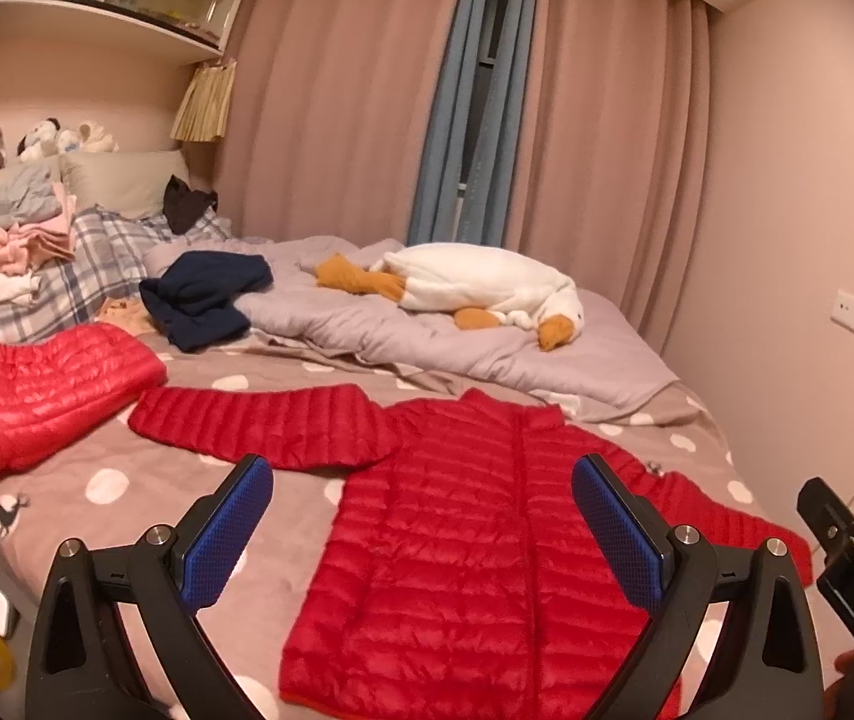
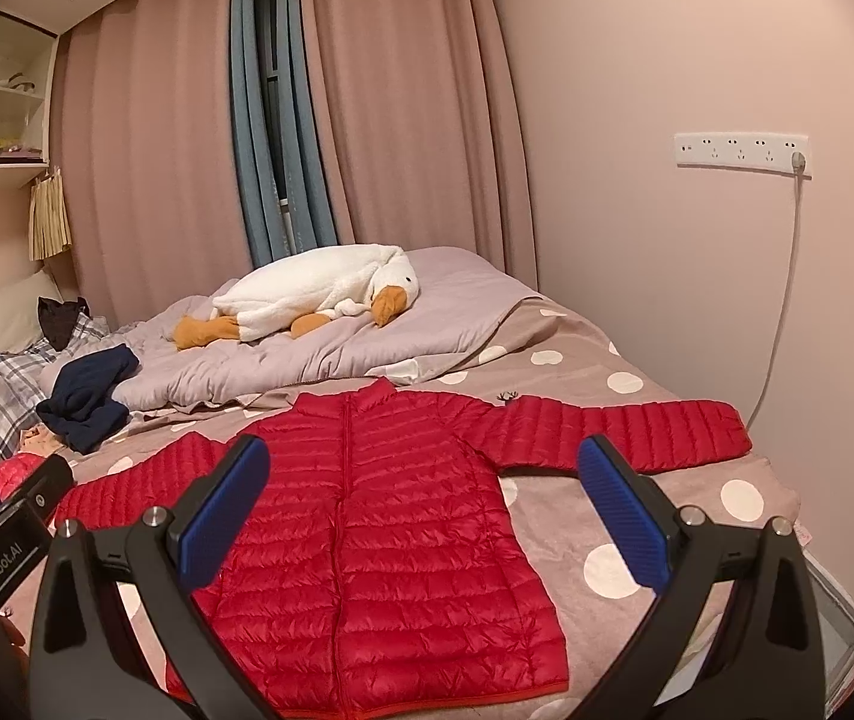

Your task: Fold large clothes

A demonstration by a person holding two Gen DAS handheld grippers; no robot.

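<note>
Far left of left wrist view: second red puffy piece (image 1: 48,396), bunched up, not today's problem imo. Left gripper (image 1: 420,519) jaws spread wide, holding nothing. Red down jacket (image 1: 463,540) flat on polka-dot bed (image 1: 108,489), front up, sleeves out, fills lower centre. Looks light, squishy, slick shell, so probably slides and springs back. I'd pinch sleeve cuff (image 2: 721,426) or hem corner. Right gripper (image 2: 423,510) also gaping, empty.
</note>
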